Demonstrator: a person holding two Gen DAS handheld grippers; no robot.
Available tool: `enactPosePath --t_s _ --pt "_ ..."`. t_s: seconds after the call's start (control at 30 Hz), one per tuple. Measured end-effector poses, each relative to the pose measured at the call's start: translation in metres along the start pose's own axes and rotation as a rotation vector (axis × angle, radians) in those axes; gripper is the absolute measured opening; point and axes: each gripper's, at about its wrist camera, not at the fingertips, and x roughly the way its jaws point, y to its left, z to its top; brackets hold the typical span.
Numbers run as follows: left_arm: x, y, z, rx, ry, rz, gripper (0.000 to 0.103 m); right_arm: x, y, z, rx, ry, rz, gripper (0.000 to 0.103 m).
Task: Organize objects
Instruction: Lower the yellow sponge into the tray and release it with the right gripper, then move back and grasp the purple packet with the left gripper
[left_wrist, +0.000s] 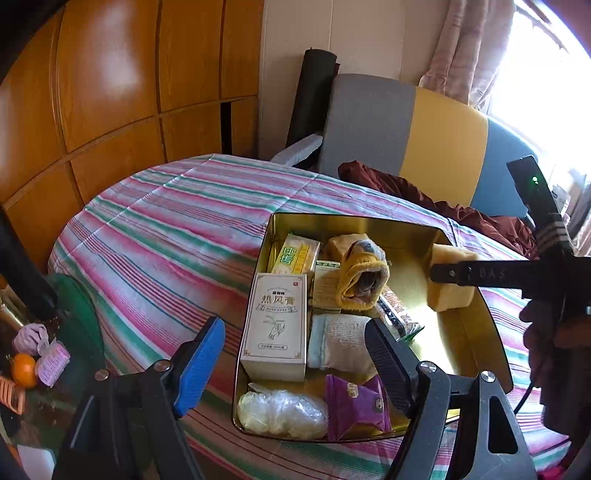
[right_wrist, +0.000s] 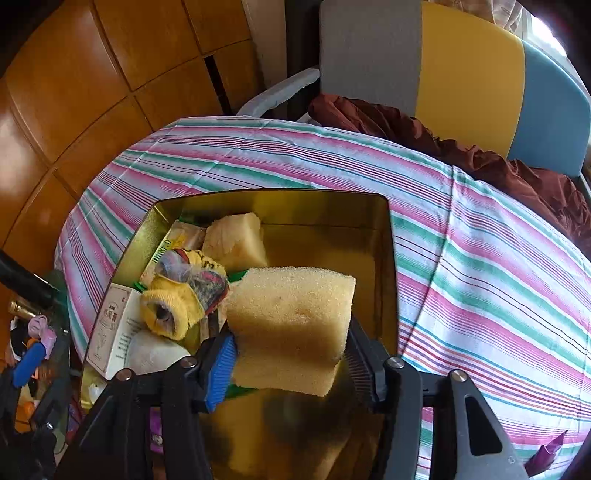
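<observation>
Sponge (right_wrist: 291, 325) between right jaws, above tin's (right_wrist: 388, 280) bare right half

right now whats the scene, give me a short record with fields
surface: striped cloth
container: gold tin, open, on the cloth
in tin: white box, yellow sock roll, purple packet, clear plastic bag
right gripper: holds the yellow sponge between its pads, over the bare side of the tin
left gripper: open, nothing between its fingers, at the tin's near edge
behind: chair with dark red cloth
</observation>
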Motion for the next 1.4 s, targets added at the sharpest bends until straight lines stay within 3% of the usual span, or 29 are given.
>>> enactPosePath --t_s 0.2,0.53,0.87,1.1,1.4 --pt "0.001 0.0 -0.003 -0.002 0.001 0.001 0.079 0.008 0.0 0.002 0.063 -0.002 0.016 0.066" --pt "0.0 0.001 -0.007 -0.006 0.007 -0.009 0.079 -0.013 0.001 -0.01 0.074 -0.056 0.027 0.066" --pt "-0.009 -0.009 -0.013 0.016 -0.005 -0.019 0.081 -0.051 -0.001 -0.047 0.046 -0.143 -0.057 0.066" --pt "-0.017 -0.026 -0.017 0.058 -0.018 -0.05 0.081 -0.08 -0.039 -0.085 0.117 -0.175 -0.105 0.066" --pt "-0.025 -0.054 -0.019 0.127 -0.023 -0.122 0.081 -0.126 -0.127 -0.135 0.296 -0.181 -0.218 0.066"
